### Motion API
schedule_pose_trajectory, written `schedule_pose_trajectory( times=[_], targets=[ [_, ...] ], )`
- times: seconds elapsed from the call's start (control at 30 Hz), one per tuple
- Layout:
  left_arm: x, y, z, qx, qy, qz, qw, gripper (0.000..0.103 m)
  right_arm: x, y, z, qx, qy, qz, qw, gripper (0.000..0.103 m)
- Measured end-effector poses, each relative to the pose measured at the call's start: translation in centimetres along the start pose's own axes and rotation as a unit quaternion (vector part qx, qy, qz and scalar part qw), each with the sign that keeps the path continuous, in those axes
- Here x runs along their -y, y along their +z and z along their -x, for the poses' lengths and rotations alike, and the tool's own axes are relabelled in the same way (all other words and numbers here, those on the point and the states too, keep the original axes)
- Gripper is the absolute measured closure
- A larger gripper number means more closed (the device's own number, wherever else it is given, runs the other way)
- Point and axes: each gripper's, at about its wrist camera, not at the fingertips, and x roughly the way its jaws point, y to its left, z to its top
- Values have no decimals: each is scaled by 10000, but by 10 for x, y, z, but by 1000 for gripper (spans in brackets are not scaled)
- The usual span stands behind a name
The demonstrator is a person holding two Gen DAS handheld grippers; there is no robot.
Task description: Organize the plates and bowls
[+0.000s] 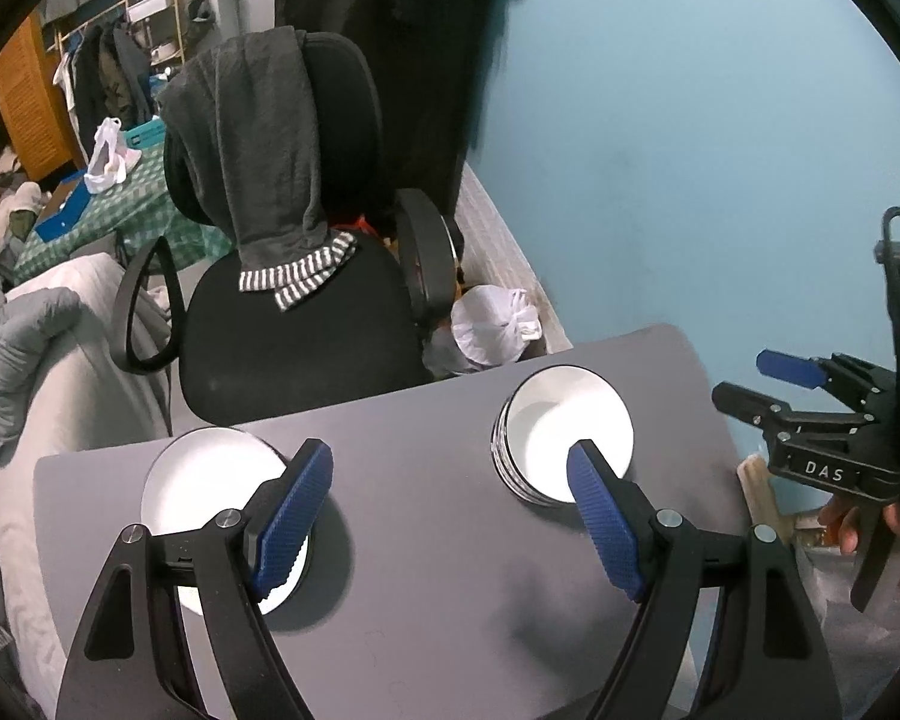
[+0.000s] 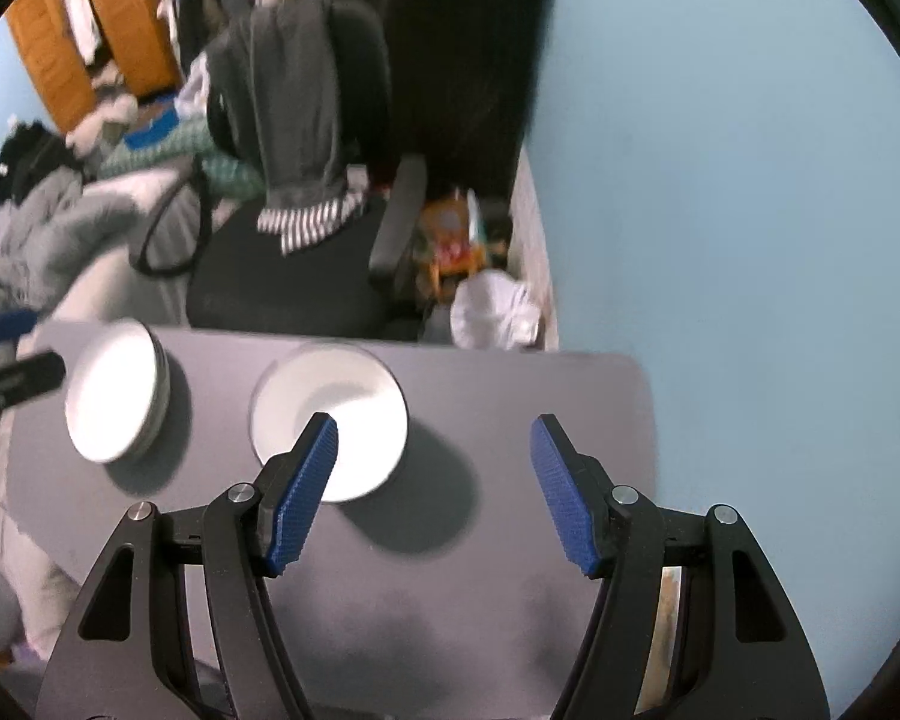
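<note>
A stack of white plates [image 1: 210, 480] lies on the left of the grey table [image 1: 438, 600]; it also shows in the right wrist view [image 2: 111, 399]. A stack of white bowls [image 1: 561, 441] stands to its right, also seen in the right wrist view [image 2: 330, 414]. My left gripper [image 1: 450, 516] is open and empty above the table between the two stacks. My right gripper [image 2: 435, 492] is open and empty above the table right of the bowls; it also shows at the right edge of the left wrist view [image 1: 774, 384], off the table's right side.
A black office chair [image 1: 294, 312] draped with a grey garment stands just beyond the table's far edge. A white bag [image 1: 492, 327] lies on the floor by the blue wall [image 1: 720, 150]. A bed with grey bedding [image 1: 42, 348] is on the left.
</note>
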Motion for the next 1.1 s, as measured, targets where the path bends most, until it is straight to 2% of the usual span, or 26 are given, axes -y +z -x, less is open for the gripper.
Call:
schedule_pose_trajectory(
  times=[0.23, 0.3, 0.47, 0.57, 0.7, 0.87, 1.1],
  targets=[
    [2, -3, -25, 339, -228, 108, 9991, 21, 14, -2, -38, -313, 306, 97, 9990, 37],
    [4, -3, -37, 314, -224, 121, 9992, 21, 17, -1, -45, -368, 429, 139, 9983, 37],
    [10, 1, -71, -144, -308, 140, 9993, 21, 22, 2, -65, -684, 735, 211, 9947, 37],
    [12, 1, -94, -488, -263, 141, 9984, 21, 22, 5, -79, -915, 870, 247, 9917, 35],
    [18, -3, -119, -894, -102, -111, 9959, 21, 20, 4, -101, -1259, 925, 282, 9873, 35],
    [26, -10, -141, -1291, 23, -414, 9908, 21, 19, 3, -123, -1567, 1087, 269, 9813, 34],
    [28, -13, -166, -1682, -136, -344, 9851, 21, 20, 2, -143, -1863, 1148, 250, 9755, 34]
  ],
)
